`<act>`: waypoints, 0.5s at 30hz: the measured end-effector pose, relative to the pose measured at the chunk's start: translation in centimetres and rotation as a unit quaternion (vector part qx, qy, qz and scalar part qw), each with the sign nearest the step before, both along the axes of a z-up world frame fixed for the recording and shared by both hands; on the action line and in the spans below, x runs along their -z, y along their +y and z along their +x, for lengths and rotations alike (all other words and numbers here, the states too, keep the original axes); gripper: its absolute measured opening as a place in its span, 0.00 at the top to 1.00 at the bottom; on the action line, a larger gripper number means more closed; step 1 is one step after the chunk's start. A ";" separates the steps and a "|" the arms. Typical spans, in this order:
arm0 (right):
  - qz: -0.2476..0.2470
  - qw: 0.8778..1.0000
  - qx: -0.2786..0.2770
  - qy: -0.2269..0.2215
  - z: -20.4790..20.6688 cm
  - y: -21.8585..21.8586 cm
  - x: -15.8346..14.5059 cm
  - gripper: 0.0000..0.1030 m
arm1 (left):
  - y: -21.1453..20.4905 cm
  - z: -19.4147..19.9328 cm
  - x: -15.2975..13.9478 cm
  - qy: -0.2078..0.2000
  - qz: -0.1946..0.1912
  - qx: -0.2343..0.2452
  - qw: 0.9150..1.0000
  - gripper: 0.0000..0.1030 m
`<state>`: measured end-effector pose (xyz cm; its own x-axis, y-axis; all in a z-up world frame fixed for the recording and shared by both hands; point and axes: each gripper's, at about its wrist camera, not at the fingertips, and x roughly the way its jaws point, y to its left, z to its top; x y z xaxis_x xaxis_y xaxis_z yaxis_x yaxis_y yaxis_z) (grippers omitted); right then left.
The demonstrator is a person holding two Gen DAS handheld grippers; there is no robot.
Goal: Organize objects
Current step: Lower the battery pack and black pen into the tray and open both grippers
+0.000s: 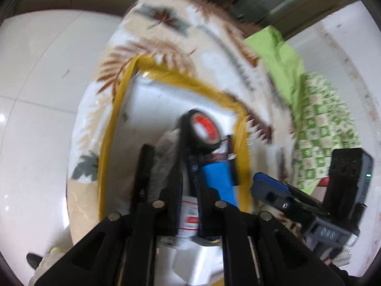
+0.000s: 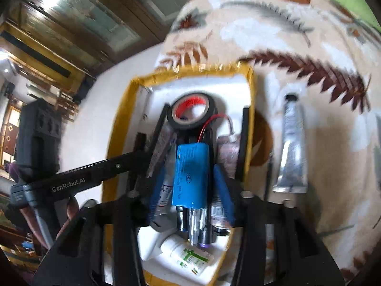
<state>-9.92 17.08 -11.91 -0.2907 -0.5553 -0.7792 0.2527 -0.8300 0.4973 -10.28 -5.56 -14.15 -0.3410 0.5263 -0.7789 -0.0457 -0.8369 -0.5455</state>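
My right gripper (image 2: 190, 181) stands apart over the blue battery (image 2: 191, 174) at the frame centre, not pressing it. My left gripper (image 1: 188, 190) is slightly apart above the box (image 1: 112, 128); black tape (image 2: 191, 114) lies beyond.

Blurred, covered and cropped parts

Motion blur smears both wrist views, so the print on the white bottle (image 2: 188, 256) and the blue battery pack (image 2: 191, 176) cannot be read. The battery pack covers the upper parts of the metal cylinders (image 2: 195, 224) beneath it, and the black tape roll (image 2: 192, 114) hides the tray (image 2: 119, 128) floor behind it. In the left view a pale cloth-like thing (image 1: 164, 157) is too blurred to name. The silver tube (image 2: 291, 147) label is illegible.
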 end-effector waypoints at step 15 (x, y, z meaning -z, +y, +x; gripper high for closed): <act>0.021 0.998 0.044 -0.032 0.7 9.8 4.2 0.46 | 4.1 6.7 -6.9 0.091 0.085 -0.012 0.992 0.29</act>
<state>-9.23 26.83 -16.09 -0.2857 -0.4962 -0.8199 0.1477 -0.8681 0.4739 -3.55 -1.50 -7.30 -0.4816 0.6353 -0.6037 -0.1368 -0.7349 -0.6642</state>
